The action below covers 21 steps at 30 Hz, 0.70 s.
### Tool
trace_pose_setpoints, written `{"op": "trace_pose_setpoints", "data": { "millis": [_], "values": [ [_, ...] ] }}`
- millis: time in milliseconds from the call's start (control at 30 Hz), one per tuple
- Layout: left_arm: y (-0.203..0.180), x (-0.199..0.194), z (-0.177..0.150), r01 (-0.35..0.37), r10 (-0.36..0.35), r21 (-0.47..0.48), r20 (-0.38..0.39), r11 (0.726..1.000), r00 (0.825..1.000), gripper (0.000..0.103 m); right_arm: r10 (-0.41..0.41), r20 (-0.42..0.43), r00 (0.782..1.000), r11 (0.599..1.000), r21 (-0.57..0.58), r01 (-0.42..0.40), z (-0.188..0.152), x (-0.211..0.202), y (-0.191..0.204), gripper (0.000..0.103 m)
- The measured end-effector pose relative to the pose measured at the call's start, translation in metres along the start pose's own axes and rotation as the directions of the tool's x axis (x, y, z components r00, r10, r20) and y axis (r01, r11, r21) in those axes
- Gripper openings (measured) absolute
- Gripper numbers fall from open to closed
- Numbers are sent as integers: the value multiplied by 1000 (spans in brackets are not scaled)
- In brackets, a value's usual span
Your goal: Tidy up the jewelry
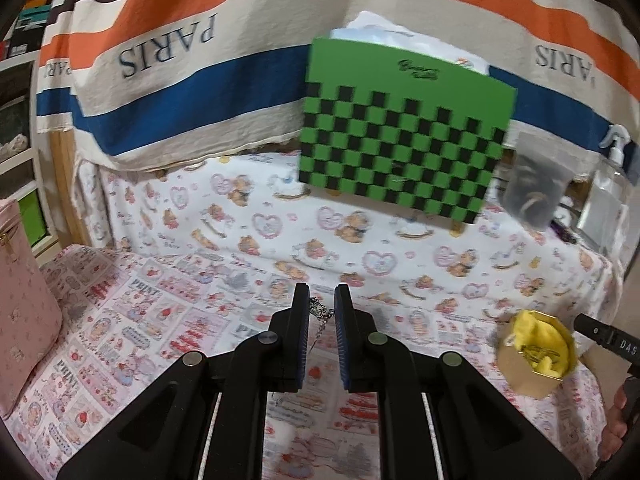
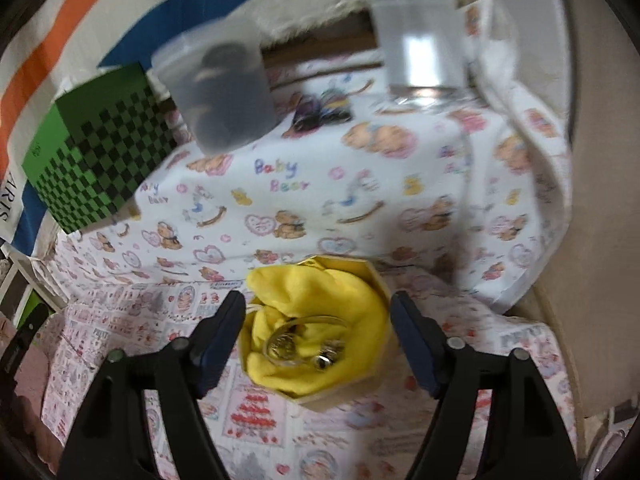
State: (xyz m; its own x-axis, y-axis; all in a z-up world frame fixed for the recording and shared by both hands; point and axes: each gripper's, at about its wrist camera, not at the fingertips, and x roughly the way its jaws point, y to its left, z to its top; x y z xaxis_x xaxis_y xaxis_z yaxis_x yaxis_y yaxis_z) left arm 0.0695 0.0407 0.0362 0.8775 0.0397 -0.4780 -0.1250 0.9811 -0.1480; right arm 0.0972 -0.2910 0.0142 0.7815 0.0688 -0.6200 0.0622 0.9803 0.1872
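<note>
**Chain pinched on the left, jewelry box framed on the right**

A cream cloth with orange, blue and dark stripes and the word PARIS [image 1: 168, 46] hangs across the back of the scene. Below it a white sheet printed with bears and hearts [image 1: 280, 216] covers the rear of the surface, and a pink-and-white cloth printed with small pictures and the word PRINT [image 1: 132, 320] covers the front.

A green box with a black checkerboard pattern [image 1: 404, 136] stands on the bear sheet, white paper showing above its top edge. Just right of it is a cloudy plastic tub with dark contents [image 1: 534, 188], blurred, and further right a clear pump bottle [image 1: 612, 184]. A pink floral case [image 1: 24, 312] sits at the left edge.

The small gold-coloured octagonal box lined with yellow cloth [image 2: 316, 328] rests on the PRINT cloth at the front right. A clear ring, a round gold piece and a small metal piece lie on its yellow lining.

The right gripper [image 2: 318, 328] stands wide, one finger on each side of the octagonal box, the pads apart from its walls.

The left gripper [image 1: 321, 312] is drawn narrow and pinches a thin silver chain with a small ornate link [image 1: 320, 312] at its fingertips; the chain hangs down between the fingers.
</note>
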Motion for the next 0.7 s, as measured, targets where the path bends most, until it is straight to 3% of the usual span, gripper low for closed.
{"op": "trace_pose_setpoints", "data": {
  "millis": [133,267,467,600,700],
  "values": [
    [-17,-7,2,36,-37,49,16,998,999,12,0,51,999,1000,11,-1,-10,-12,-16,78],
    [-39,-11,12,153,-152,39,-20,987,988,12,11,39,999,999,36,-12,-14,-6,-31,78],
    [-100,-10,29,208,-203,122,-55,970,978,12,146,14,989,970,195,-146,-18,6,-63,83],
    [-139,-6,36,241,-232,141,-80,960,969,12,126,5,992,953,276,-123,-19,12,-84,83],
    [-172,3,40,278,-262,163,-114,947,958,12,157,2,988,933,329,-149,-17,12,-94,83]
  ]
}}
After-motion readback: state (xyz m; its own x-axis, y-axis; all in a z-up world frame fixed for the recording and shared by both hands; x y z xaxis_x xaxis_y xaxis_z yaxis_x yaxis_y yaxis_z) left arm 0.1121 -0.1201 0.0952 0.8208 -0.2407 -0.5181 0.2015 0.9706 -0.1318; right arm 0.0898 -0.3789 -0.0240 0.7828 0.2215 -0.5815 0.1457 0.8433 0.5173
